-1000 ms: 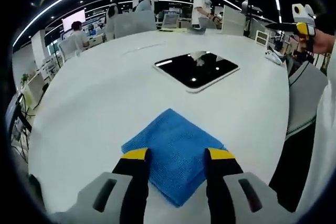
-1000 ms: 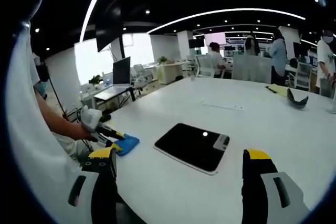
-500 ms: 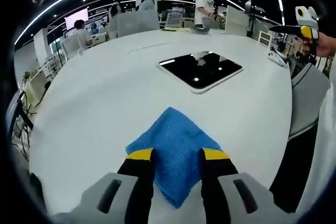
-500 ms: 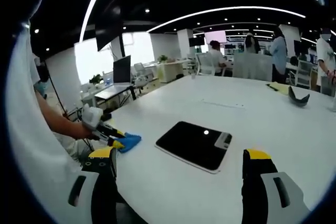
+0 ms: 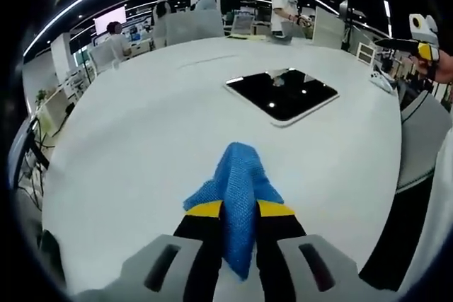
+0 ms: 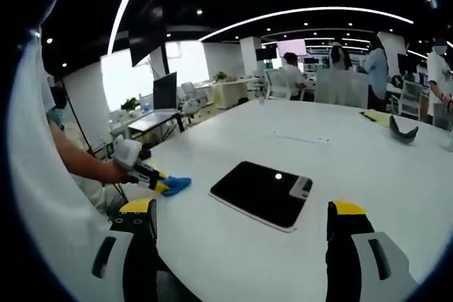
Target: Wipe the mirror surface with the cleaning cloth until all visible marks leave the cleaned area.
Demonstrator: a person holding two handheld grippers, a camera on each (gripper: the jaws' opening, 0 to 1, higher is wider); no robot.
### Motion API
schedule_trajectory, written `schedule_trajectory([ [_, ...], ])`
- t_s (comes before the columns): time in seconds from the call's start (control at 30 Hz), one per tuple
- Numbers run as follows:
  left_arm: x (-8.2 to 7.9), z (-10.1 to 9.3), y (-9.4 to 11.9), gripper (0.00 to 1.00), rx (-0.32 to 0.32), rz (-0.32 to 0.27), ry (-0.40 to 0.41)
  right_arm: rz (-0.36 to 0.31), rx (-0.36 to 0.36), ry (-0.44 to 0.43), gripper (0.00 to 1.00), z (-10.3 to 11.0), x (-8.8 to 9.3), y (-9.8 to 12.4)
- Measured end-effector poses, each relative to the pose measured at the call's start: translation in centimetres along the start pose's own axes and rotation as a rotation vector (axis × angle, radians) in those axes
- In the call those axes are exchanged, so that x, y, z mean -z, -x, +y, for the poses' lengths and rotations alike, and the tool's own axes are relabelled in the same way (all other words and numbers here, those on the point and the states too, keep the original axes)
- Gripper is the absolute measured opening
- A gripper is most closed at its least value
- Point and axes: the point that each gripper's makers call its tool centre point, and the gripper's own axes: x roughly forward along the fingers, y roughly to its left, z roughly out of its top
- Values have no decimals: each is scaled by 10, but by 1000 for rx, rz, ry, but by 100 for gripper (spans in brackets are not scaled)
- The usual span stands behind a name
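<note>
Left gripper (image 5: 236, 208) jaws, spread a second ago, now clenched on blue cleaning cloth (image 5: 237, 182); cloth bunched into ridge, near table (image 5: 141, 118) edge. Grasp step judged done; carry to mirror (image 5: 282, 94) not yet begun. Mirror lies flat, well apart from cloth, unwiped. Right gripper (image 6: 241, 211) held released, raised above table, facing mirror.
</note>
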Motion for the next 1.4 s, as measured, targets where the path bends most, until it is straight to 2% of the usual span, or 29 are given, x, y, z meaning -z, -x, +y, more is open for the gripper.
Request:
schedule_trajectory([
  [0.27, 0, -1, -1, 8, 3, 3, -48, 5, 0, 2, 100, 0, 0, 1],
  [0.6, -1, 0, -1, 8, 13, 10, -36, 3, -4, -4, 100, -1, 2, -1],
  [1.07, -6, 2, -1, 7, -5, 11, -23, -5, -13, -27, 100, -2, 5, -5],
  [1.4, -29, 1, -4, 7, -7, -15, -47, -15, -10, -47, 100, -5, 5, -7],
])
